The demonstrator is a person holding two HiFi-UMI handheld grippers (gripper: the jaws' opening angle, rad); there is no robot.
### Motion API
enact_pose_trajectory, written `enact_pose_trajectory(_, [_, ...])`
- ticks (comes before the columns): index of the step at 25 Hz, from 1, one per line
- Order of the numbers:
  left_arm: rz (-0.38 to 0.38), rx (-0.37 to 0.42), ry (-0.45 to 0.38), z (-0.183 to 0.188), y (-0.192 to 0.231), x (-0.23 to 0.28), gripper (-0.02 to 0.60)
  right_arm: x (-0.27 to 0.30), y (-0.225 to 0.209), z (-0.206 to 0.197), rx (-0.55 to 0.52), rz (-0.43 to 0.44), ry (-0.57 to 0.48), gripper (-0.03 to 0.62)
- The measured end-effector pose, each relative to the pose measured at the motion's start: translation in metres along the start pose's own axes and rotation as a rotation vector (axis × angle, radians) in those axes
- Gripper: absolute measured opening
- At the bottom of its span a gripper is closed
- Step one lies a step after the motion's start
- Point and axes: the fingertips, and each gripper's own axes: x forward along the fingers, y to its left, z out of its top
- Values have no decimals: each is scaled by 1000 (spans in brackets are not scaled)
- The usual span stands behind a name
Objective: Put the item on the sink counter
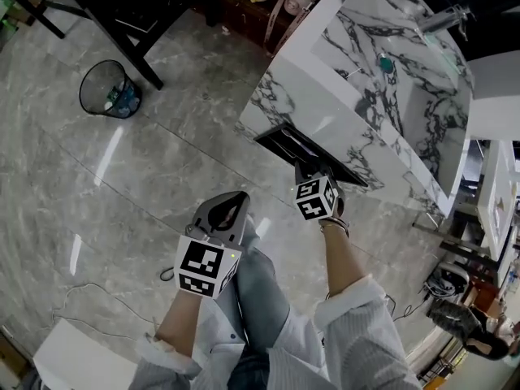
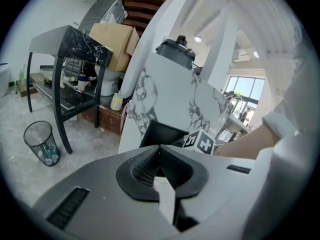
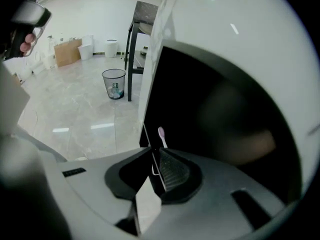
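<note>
A grey marble floor [image 1: 97, 177] fills most of the head view; on it stands the marble desk [image 1: 357, 80] with its sunken sink and a faucet [image 1: 443, 19] at the far end; low in the desk's near face is a dark rectangular opening [image 1: 309, 149]. A black-legged table [image 1: 122, 15] stands well apart to the left, with a mesh waste bin [image 1: 110, 89] just beside its leg. The left gripper [image 1: 230, 205] hangs above the person's knee, away from the desk; its own view shows the jaws together with nothing between them [image 2: 159, 148]. The right gripper [image 1: 313, 169] is at the dark opening, below the desk top; its jaws [image 3: 154, 151] are closed on the thin white handle of a toothbrush [image 3: 162, 136], whose pink head stands upright just past the tips against the dark recess.
</note>
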Motion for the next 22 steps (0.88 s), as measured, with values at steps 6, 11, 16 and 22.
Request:
enact_pose_trajectory(6, [0, 12, 4, 57, -31, -32, 18, -63, 5, 26, 91, 42, -5, 38])
enact_pose_trajectory(11, [1, 11, -8, 104, -56, -58, 18, -121, 6, 53, 210, 69, -37, 38])
enact_pose_trajectory(16, [-5, 30, -23, 141, -78, -76, 18, -183, 1, 87, 333, 88, -124, 38])
enact_pose_trajectory(22, [-22, 26, -76, 189, -103, -96, 18, -273, -30, 130, 421, 60, -287, 38])
